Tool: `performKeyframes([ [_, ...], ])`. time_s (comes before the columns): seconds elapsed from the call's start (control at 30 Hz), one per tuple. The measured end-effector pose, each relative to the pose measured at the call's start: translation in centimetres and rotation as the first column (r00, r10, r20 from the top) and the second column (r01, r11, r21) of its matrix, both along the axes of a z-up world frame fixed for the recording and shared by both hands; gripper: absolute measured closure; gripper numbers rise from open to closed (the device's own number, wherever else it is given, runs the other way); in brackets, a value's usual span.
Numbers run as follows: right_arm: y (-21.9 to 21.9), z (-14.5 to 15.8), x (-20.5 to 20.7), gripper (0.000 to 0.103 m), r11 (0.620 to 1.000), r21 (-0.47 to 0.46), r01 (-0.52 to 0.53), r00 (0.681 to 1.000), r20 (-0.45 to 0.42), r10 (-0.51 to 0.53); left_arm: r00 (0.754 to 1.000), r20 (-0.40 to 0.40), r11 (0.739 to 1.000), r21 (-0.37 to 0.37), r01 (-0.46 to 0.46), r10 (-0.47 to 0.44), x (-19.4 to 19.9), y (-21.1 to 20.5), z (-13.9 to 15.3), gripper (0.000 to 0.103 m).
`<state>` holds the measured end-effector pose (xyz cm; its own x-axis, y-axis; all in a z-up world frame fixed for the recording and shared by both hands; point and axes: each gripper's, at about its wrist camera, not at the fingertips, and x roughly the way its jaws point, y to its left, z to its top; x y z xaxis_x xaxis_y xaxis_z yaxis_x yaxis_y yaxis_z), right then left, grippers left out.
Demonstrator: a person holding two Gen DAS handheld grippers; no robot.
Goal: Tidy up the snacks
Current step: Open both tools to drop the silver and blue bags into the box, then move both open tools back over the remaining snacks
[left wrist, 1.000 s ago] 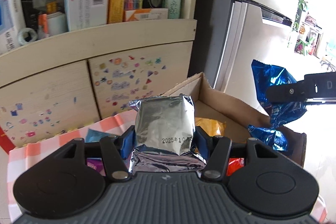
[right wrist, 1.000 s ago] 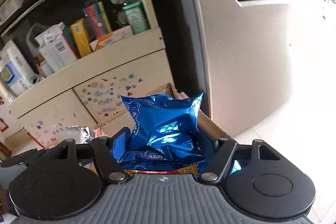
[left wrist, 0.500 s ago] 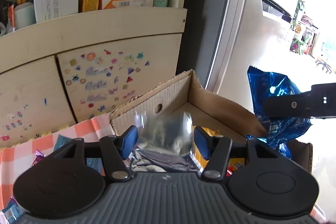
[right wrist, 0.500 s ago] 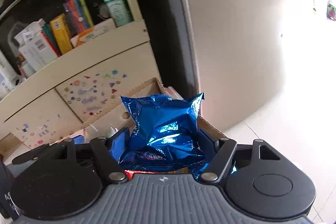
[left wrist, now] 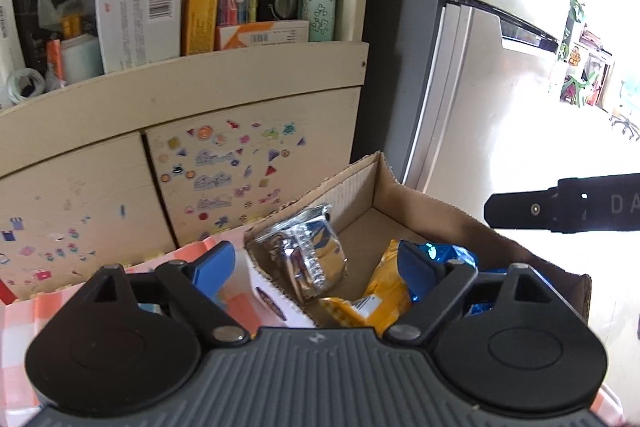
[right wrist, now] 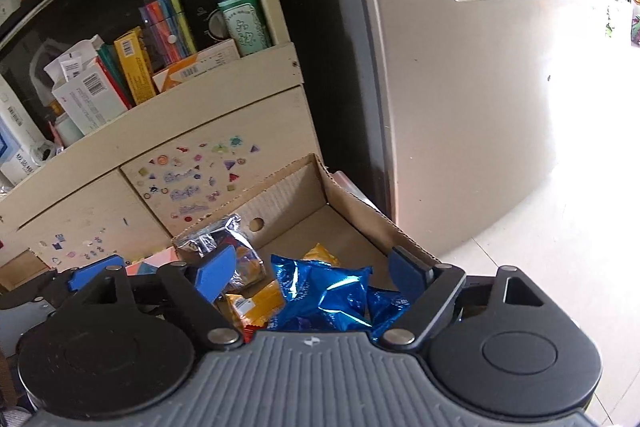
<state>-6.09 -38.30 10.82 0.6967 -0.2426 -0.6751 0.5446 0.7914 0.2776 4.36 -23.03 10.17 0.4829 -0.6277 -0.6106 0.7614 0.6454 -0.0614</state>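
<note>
Blue pads tip both of our hand-held grippers, and both tilt downward over the cardboard box (left wrist: 404,215). Our left hand-held gripper (left wrist: 320,263) has its jaws opening, pads spread wide at 9 and 3 o'clock in its own view, with nothing pressed between them. Our right hand-held gripper (right wrist: 310,269) does likewise: jaws opening, pads clear of every packet. In the left view the right one's black finger (left wrist: 560,207) reaches in from 3 o'clock, above the box's right wall.

We see the silver foil packet (left wrist: 298,255) lying in the box against its left wall, at about 12 o'clock from the left pads. It is crinkled and mirror-bright, with a crimped end seam showing. Its long axis runs from roughly 11 o'clock down to 5 o'clock, leaning on the wall rather than lying flat. In the right view the same packet (right wrist: 224,243) sits at 10 o'clock, below a round hole in the box wall.

Our blue foil packet (right wrist: 324,291) rests on the box floor directly between the right pads but untouched, puffy and glossy, its serrated edge uppermost, its long axis running roughly 9 to 3 o'clock. A yellow packet (left wrist: 380,287) lies beside it, partly under it, stretching from 1 o'clock to 7 o'clock in the left view.

A checked pink cloth (left wrist: 236,303) covers the desk at the box's left.
</note>
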Motion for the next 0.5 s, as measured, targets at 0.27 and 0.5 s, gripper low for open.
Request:
performKeyframes([
  [0.27,1.3,0.2,0.6,0.012,0.997,-0.021,-0.073,0.997,0.014,0.073,0.999,0.003,0.999,0.035,-0.039,0.039,0.7,3.4,0.8,0.014],
  [0.5,2.8,0.4,1.2,0.012,0.987,-0.032,-0.158,0.987,0.033,0.159,0.995,-0.023,0.994,0.054,-0.096,0.097,2.1,7.6,1.4,0.013],
])
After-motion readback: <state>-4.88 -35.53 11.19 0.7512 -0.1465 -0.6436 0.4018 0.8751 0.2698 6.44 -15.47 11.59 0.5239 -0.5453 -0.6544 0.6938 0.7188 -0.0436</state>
